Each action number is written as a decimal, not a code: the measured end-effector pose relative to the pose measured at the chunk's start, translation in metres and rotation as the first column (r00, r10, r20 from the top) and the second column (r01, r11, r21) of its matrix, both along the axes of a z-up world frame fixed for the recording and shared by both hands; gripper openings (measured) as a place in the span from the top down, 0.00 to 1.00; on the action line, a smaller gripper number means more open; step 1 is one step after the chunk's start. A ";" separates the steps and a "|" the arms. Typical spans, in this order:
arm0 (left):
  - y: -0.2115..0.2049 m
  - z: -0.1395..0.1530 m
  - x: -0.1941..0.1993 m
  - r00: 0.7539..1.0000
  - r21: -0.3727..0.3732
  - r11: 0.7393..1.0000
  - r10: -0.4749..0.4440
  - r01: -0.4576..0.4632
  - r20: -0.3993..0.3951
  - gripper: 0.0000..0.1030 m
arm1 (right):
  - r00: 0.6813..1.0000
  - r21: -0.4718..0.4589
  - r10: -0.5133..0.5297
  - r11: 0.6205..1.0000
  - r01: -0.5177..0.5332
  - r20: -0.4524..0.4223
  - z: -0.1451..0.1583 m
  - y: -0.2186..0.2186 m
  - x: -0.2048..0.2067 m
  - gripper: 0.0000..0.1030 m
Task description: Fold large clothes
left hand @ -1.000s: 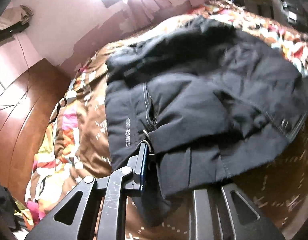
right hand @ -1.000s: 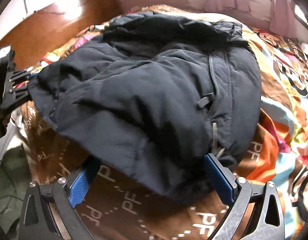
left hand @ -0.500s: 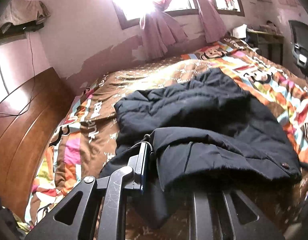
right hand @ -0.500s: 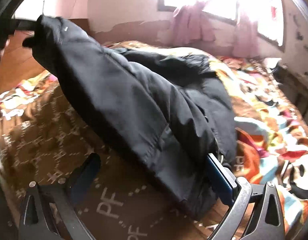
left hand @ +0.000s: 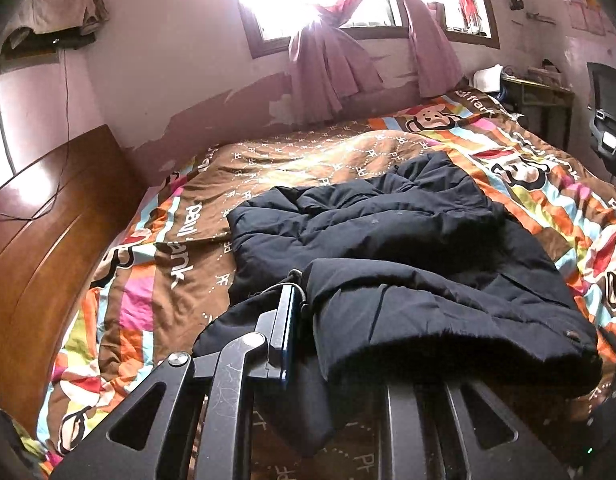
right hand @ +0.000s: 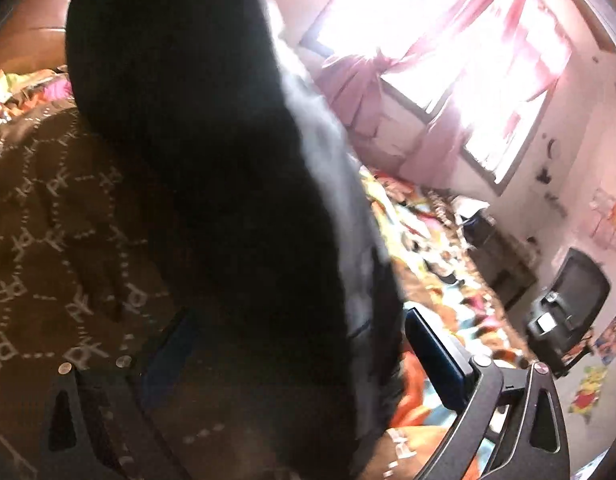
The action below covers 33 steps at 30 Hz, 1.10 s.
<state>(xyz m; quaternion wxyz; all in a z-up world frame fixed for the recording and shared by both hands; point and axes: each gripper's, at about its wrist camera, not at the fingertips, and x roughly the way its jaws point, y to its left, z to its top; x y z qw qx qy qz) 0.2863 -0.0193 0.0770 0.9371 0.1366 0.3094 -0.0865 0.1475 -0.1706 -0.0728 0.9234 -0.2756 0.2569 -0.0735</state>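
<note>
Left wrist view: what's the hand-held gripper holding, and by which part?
The left hand-held gripper is shut on the black padded jacket, pinching a hem edge by the drawcord loop, lifted over the bedspread.

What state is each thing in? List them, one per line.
black jacket: partly folded, one edge lifted off the bed.
left gripper: shut on the jacket's edge.
right gripper: fingers wide apart, jacket hanging between them.
curtains: tied back.
bedspread: spread out, wrinkled.

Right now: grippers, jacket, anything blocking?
Left gripper shut on jacket hem. Right gripper wide, jacket draped between its fingers, grip unclear in blur. Jacket half lifted off bed. Nothing blocking.
</note>
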 end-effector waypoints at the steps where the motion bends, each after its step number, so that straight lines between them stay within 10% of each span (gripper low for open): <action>1: 0.001 -0.001 -0.001 1.000 0.003 1.000 0.000 0.000 0.002 0.85 | 1.000 -0.019 -0.005 1.000 0.005 0.031 0.004 -0.001 -0.002 0.01; 10: 0.018 -0.002 -0.003 0.999 -0.027 0.999 0.039 -0.039 -0.007 0.85 | 0.972 0.025 -0.039 0.999 0.034 0.232 0.052 -0.027 -0.025 0.17; 18: 0.017 0.005 0.005 0.999 -0.045 0.998 0.050 -0.050 -0.018 0.85 | 0.979 -0.110 0.034 0.994 -0.012 0.200 0.035 -0.005 -0.016 0.19; 23: 0.018 0.006 0.006 0.999 -0.039 0.998 0.050 -0.051 -0.013 0.85 | 0.981 -0.158 0.081 0.986 -0.053 0.177 0.026 0.005 -0.019 0.72; 33: 0.018 0.002 -0.022 0.999 0.002 0.999 0.049 -0.049 0.018 0.85 | 0.978 -0.023 0.045 0.999 -0.041 0.204 0.063 -0.015 -0.012 0.91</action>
